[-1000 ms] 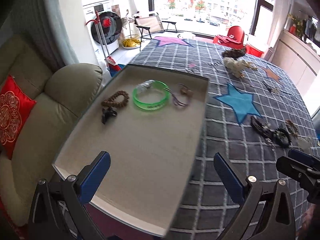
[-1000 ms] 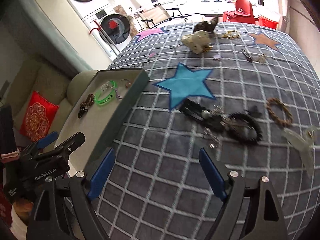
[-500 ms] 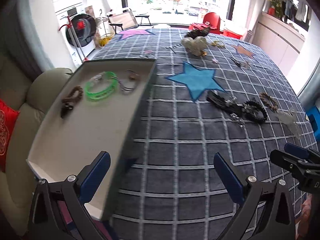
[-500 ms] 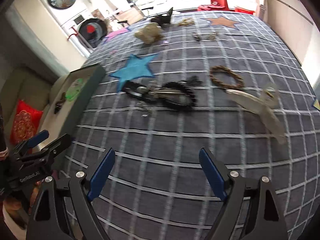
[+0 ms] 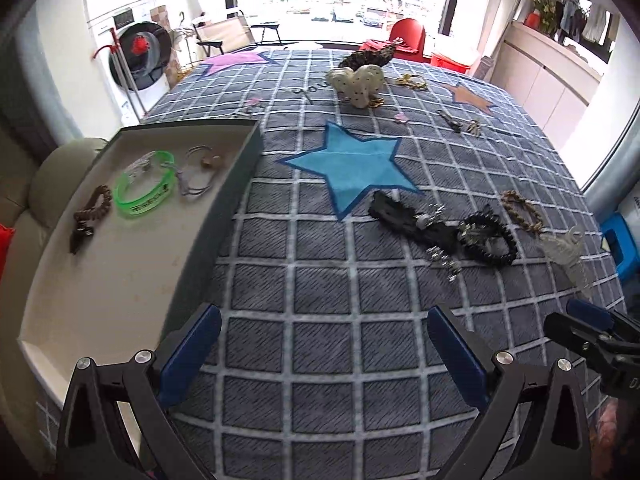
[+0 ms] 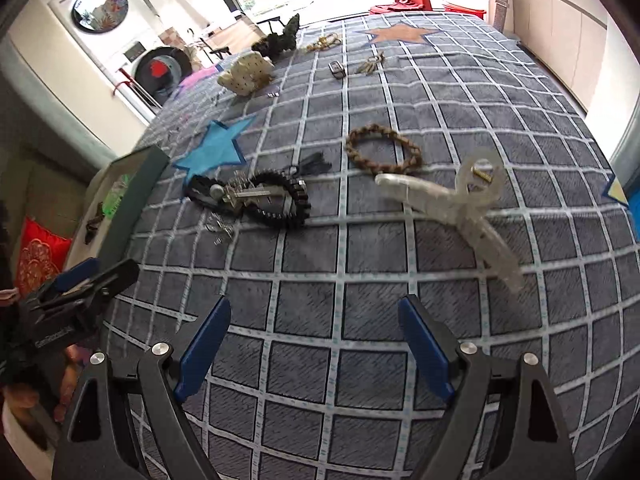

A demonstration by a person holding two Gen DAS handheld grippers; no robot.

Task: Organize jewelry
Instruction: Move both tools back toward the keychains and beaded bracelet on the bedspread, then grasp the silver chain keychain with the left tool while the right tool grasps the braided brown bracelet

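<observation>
My left gripper (image 5: 324,344) hangs open and empty over the grey checked cloth (image 5: 320,288), just right of the white-lined tray (image 5: 224,200). In the tray lie a green bangle (image 5: 146,190), a brown bead bracelet (image 5: 94,208) and a cord bracelet (image 5: 200,172). My right gripper (image 6: 314,340) is open too, with nothing between its fingers. Ahead of it on the cloth lie a black bead bracelet (image 6: 288,200) tangled with a black strap and silver charms, a braided brown bracelet (image 6: 382,152) and a clear hair claw (image 6: 452,204).
More pieces lie far back on the cloth: a cream heart-shaped cushion (image 5: 358,82), a dark bundle (image 5: 368,56), gold bits (image 5: 412,80) and keys (image 5: 460,124). A beige sofa (image 5: 52,168) stands left of the tray. A blue stool (image 5: 620,244) is at the right edge.
Both views have swung right, from over the tray to the open cloth. The loose jewelry on the cloth is now closer to the right gripper. Both grippers stayed open.
</observation>
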